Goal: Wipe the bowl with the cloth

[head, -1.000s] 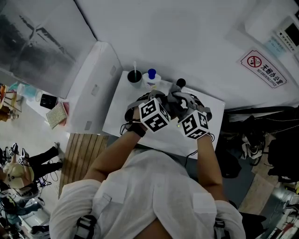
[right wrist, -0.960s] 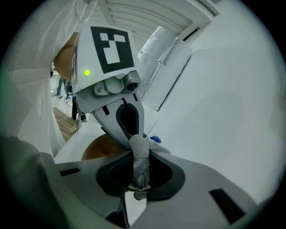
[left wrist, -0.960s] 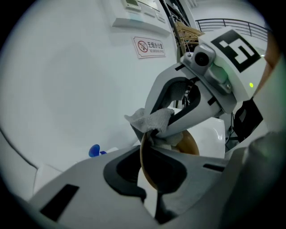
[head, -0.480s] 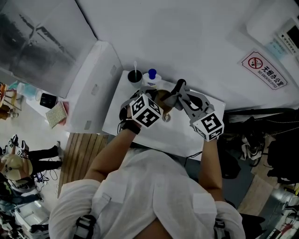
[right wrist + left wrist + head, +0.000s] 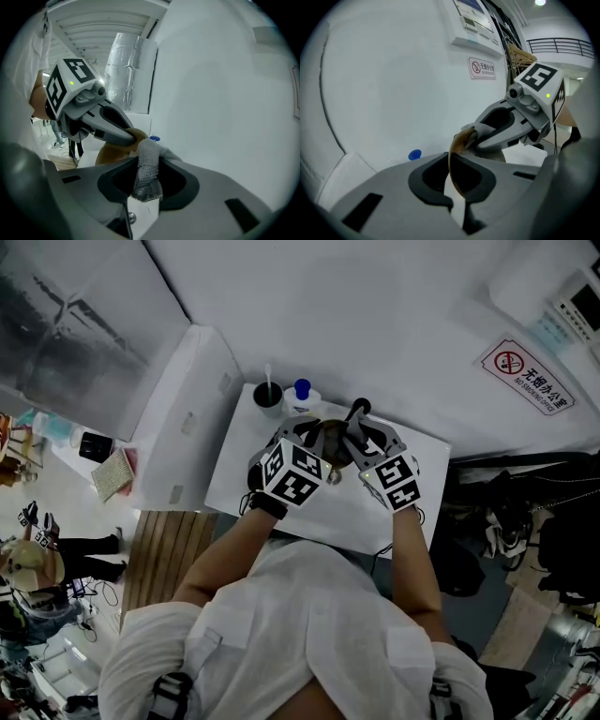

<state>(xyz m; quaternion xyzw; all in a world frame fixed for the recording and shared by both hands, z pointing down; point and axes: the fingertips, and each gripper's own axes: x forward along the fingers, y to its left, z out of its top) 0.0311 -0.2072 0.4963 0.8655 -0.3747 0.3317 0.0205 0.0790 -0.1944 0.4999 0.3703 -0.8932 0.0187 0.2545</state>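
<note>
Brown bowl [image 5: 459, 140] rim clamped between left gripper [image 5: 453, 180] fingers, held over counter [image 5: 352, 512]. Grey cloth [image 5: 146, 167] pinched between right gripper [image 5: 147, 182] fingers, pressed against bowl.

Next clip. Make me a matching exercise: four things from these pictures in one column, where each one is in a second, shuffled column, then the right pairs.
Things
1. bowl
2. cloth
3. blue-capped bottle
4. no-smoking sign

Places
A. on the wall
B. gripped in the right gripper jaws
C. standing at the back of the table
D. rim gripped in the left gripper jaws

Pairs: 1-D, 2-B, 3-C, 4-A
</note>
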